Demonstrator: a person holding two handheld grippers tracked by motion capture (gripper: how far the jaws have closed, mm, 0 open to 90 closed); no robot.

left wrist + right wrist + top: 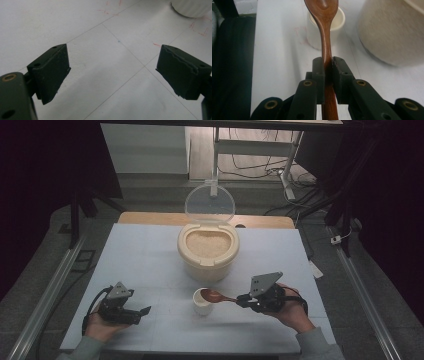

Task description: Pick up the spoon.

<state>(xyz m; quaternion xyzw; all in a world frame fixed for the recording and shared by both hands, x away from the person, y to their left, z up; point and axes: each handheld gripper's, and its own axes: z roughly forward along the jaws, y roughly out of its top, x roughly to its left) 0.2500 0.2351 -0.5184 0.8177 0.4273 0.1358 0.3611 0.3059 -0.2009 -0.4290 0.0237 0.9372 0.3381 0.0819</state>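
A brown wooden spoon (218, 296) (325, 30) is clamped by its handle in my right gripper (243, 300) (328, 63), which is shut on it. The spoon's bowl hovers over a small white cup (202, 303) (335, 25) near the table's front middle. Behind the cup stands a cream rice container (208, 251) (392, 32) full of rice, its clear lid (209, 203) tipped up. My left gripper (146, 310) (112, 72) rests low at the front left, open, its jaws wide apart over bare table with nothing between them.
The white table (145, 255) has faint red marks and thin lines on it. The cup's ribbed base (192, 7) shows at the top right of the left gripper view. A desk frame (250, 150) and cables lie on the floor beyond the table.
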